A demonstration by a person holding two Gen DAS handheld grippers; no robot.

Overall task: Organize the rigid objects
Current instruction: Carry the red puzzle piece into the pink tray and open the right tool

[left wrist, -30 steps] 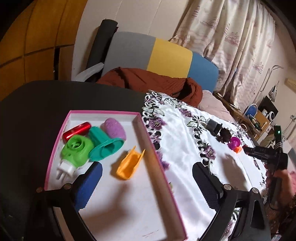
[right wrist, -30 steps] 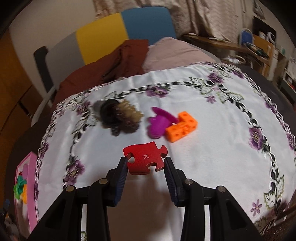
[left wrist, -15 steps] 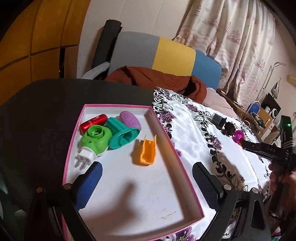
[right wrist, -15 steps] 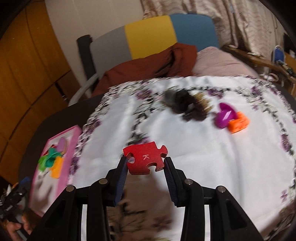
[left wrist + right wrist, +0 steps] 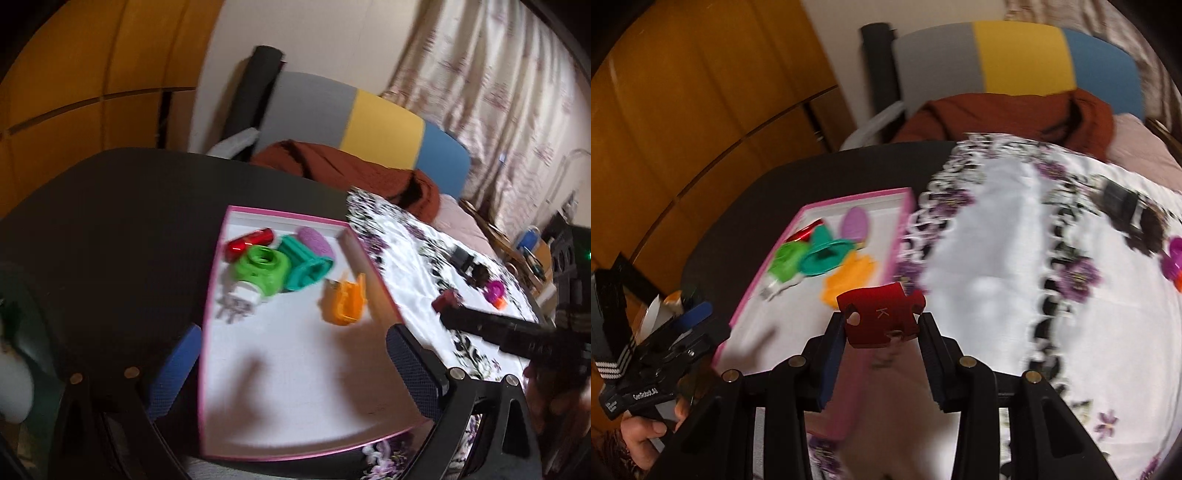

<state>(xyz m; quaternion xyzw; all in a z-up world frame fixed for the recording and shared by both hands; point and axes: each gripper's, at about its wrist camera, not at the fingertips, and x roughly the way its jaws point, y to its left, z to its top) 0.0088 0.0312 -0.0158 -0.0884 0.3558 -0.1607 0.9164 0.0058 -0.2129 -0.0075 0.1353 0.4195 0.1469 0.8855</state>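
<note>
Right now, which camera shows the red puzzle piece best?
The right wrist view: the red puzzle piece sits close up between the right gripper pads. The left wrist view shows only a small blurred dark red bit.

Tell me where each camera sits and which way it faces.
Left wrist: on the left gripper, looking down over the pink tray; own open jaws show, the right gripper entering.
Right wrist: on the right gripper, facing the tray; jaws clamp a red puzzle piece; a hand shows.
Shared: tray, floral tablecloth.

Dim warm indoor light, heavy motion blur, fisheye-bent edges, soft shadows
</note>
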